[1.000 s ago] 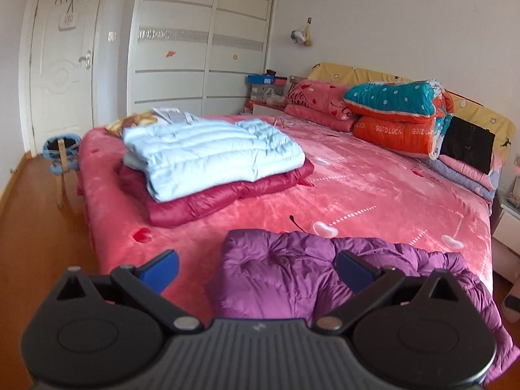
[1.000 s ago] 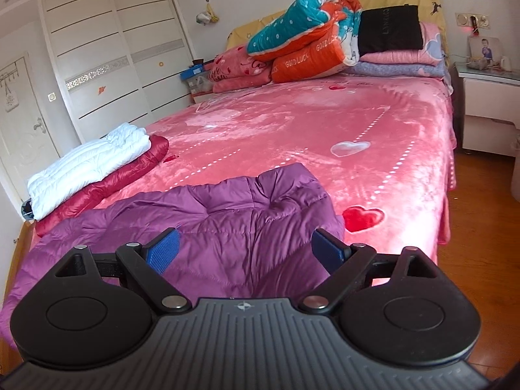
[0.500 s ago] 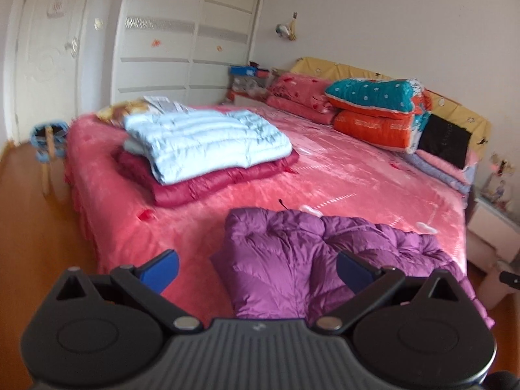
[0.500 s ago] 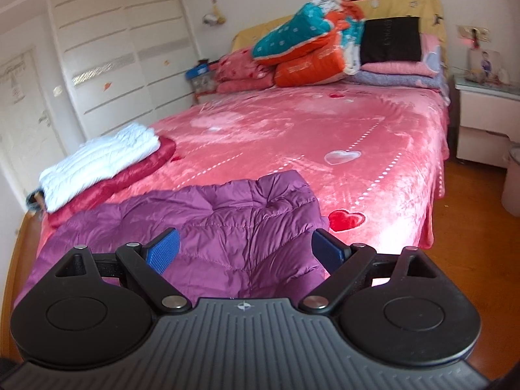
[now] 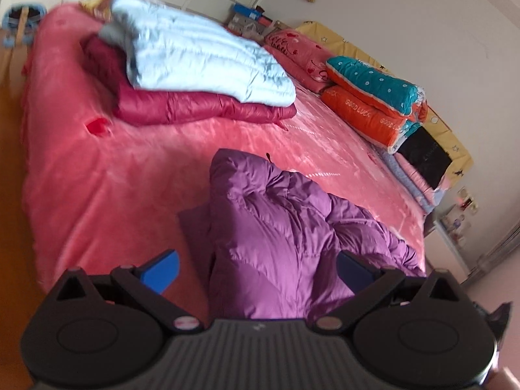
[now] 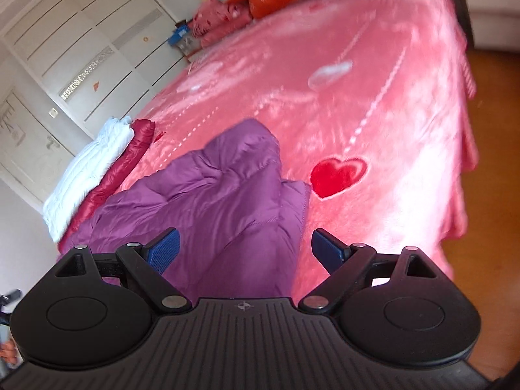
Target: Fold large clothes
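Right, the purple down jacket (image 5: 279, 227) lies bunched at the near edge of the bed (image 5: 130, 162), puffy, quilted in slanting seams, with a slick satin sheen and a soft rounded hump at its far end. In the right wrist view the same purple down jacket (image 6: 208, 201) runs lengthwise along the bed's near edge toward the folded pile, its humped end poking up toward the pillows. The bedspread is plush pink fleece with a red heart (image 6: 338, 175) just beside the jacket's right edge.

Further along the bed sits a neat stack: a pale blue padded coat (image 5: 201, 61), ribbed in broad channels, on top of a dark red padded coat (image 5: 201, 107). At the headboard, a rolled teal and orange quilt (image 5: 373, 100) rests on pink pillows.

The left gripper (image 5: 256, 268) hangs over the jacket's left part, blue pads spread wide, nothing between them but fabric below. The right gripper (image 6: 245, 250) is likewise spread apart above the jacket's right end, holding nothing.

Compared with a moment ago, both cameras have tipped and rolled: the bed now slants across each view, the edges are smeared with motion, and the jacket fills more of the frame under both grippers. The jacket itself looks much as it did, bunched the same way.
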